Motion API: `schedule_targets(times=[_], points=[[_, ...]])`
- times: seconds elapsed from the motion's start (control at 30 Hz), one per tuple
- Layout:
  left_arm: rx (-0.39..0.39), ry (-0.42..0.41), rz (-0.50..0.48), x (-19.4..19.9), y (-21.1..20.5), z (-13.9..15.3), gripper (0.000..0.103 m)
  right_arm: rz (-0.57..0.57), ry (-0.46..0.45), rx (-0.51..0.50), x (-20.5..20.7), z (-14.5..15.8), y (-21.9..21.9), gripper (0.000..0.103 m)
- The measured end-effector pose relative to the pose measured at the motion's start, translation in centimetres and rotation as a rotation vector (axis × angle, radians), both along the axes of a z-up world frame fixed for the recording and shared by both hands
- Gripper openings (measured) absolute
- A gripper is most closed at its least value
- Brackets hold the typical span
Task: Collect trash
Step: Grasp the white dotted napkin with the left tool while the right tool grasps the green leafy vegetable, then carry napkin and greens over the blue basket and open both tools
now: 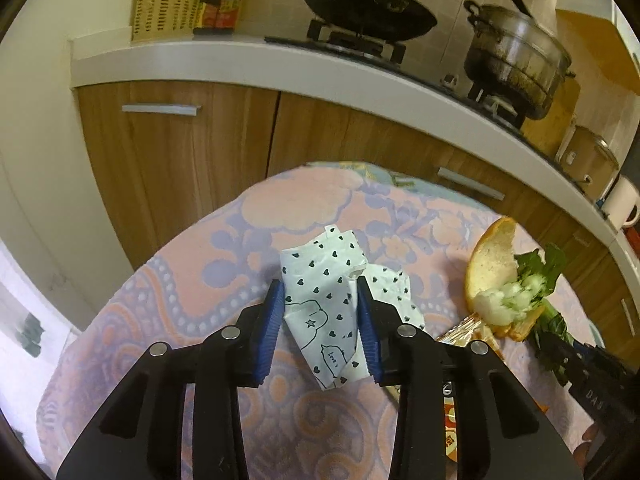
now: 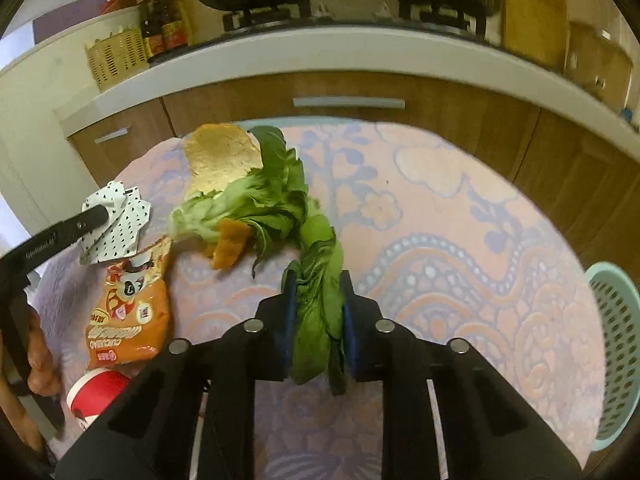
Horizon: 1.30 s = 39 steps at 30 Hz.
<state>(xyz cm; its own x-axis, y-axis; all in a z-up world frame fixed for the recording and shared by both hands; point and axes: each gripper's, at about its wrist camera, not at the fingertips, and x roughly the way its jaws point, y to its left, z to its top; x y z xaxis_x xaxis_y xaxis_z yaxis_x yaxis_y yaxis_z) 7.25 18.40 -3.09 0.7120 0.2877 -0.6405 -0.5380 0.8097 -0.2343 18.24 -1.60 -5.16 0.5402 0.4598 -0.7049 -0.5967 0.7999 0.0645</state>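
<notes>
My left gripper point(image 1: 320, 286) is shut on a crumpled white paper with black hearts point(image 1: 320, 292), which lies on the pink and purple patterned cloth point(image 1: 200, 288). The paper also shows in the right wrist view point(image 2: 116, 228) with the left gripper's finger on it. My right gripper point(image 2: 318, 280) is shut on the leafy end of a green vegetable point(image 2: 316, 312); its pale stem end point(image 2: 192, 220) rests on the cloth by a large citrus peel point(image 2: 220, 156). A small orange peel piece point(image 2: 228, 250) lies under the greens. An orange snack bag point(image 2: 128, 308) lies at the left.
A red and white cup point(image 2: 96, 400) lies near the snack bag. A teal plastic basket point(image 2: 616, 356) stands at the right edge. Behind the table are wooden cabinets point(image 1: 180, 152) and a counter with a black pan point(image 1: 360, 4), a pot point(image 1: 516, 56) and a yellow basket point(image 1: 164, 8).
</notes>
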Motion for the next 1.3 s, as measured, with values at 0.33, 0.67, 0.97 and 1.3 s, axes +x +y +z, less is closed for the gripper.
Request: schedule_targets(times=[0.33,0.67,0.97,1.3], points=[[0.042,-0.115,-0.046,-2.9,-2.0,3.0,0.028,-0.048,-0.110,0.025,-3.6,1.3,-4.2,0.016],[0.079,-0.192,-0.120,-4.8,-6.5,7.0,0.028,-0.104,-0.149,0.063,-6.4,3.4,-9.5,0.016],[0.107,-0.228,-0.218,-3.8,-11.9,9.6,0.029,-0.186,-0.189,0.114,-7.3,6.0,-15.5,0.016],[0.167,-0.227,-0.342,-0.3,-19.7,11.0,0.029,-0.305,-0.209,0.165,-5.7,6.8,-22.3,0.016]])
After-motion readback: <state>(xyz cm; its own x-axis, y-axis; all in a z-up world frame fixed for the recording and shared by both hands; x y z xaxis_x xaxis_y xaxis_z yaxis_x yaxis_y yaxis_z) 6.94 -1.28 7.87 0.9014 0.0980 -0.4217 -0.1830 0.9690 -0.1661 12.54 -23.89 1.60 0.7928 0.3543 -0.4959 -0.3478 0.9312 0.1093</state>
